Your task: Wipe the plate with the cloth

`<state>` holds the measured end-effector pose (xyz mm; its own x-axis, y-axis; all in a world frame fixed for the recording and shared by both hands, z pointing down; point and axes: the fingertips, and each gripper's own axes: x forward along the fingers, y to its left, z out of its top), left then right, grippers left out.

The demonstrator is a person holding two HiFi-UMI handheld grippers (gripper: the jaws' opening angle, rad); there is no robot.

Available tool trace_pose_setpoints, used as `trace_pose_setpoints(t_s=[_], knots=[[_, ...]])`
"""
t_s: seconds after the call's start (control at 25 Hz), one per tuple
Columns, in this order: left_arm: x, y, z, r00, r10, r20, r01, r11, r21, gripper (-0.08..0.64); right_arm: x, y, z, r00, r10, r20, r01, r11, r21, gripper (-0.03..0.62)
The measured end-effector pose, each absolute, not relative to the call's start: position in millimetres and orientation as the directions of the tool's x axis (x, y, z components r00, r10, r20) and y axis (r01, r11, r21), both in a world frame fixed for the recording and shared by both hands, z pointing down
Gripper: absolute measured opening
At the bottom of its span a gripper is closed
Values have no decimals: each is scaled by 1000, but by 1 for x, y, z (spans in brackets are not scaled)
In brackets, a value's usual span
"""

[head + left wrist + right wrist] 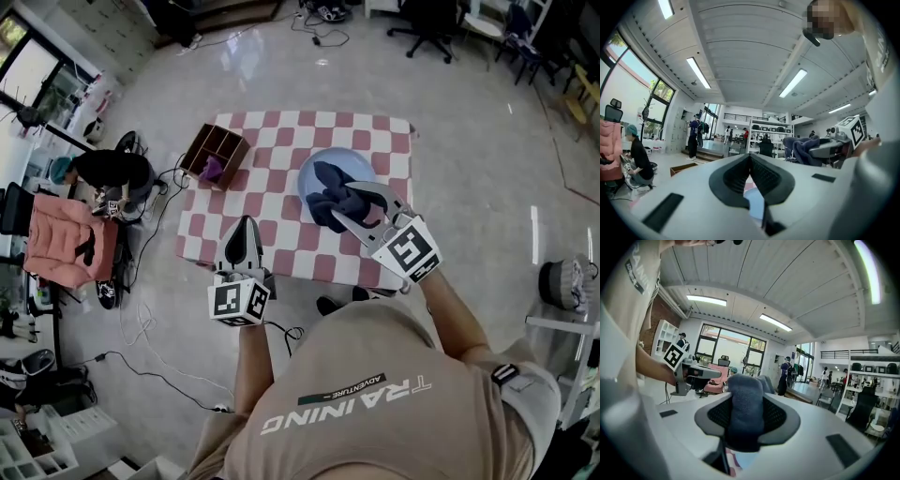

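a: where's the cloth (323, 192)?

b: pinched in the right tool (342, 208), over the pale blue plate (354, 161) on the far right part of the checked table (281, 202). in the right gripper view a thick fold of dark blue fabric fills the gap between both pads, and the jaws are pressed onto it.

a: which way does it run?

b: it's a bunched lump. in that view the pinched fold stands upright between the jaws and pokes out past the tips. from the head view its longer side runs near to far over the plate, roughly crosswise to the tool, which points toward the table's middle. the left gripper view shows it hanging in the air off the tool's tip, with the room behind it.

a: and the left tool (246, 225)?

b: jaws pressed together at the tips, nothing between them. it points away from the person over the table's near edge, well apart from the plate.

a: anything else on the table?

b: a wooden box (214, 150) with compartments at the far left corner, something purple inside one of them.
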<state>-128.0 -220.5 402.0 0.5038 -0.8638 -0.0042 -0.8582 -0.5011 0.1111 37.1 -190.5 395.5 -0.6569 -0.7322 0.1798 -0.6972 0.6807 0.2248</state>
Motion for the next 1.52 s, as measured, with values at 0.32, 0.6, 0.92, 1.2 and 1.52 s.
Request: trace_pose_setpoints(t_s=[0.32, 0.6, 0.92, 1.2, 1.52], knots=[[-127, -214, 411, 506, -862, 26, -858, -501, 114, 9, 42, -183, 412, -646, -733, 212, -711, 679, 183, 166], [-125, -207, 426, 535, -844, 44, -841, -527, 126, 9, 34, -175, 427, -642, -729, 237, -708, 682, 183, 166], [-138, -202, 433, 536, -844, 34, -838, -526, 146, 9, 25, -173, 449, -638, -715, 287, -703, 692, 162, 166], [-149, -200, 447, 529, -847, 46, -839, -515, 175, 9, 16, -180, 469, -638, -697, 327, -692, 706, 154, 166], [-121, -218, 442, 540, -839, 66, -835, -523, 174, 9, 44, -202, 477, -634, -689, 351, -702, 703, 113, 166]])
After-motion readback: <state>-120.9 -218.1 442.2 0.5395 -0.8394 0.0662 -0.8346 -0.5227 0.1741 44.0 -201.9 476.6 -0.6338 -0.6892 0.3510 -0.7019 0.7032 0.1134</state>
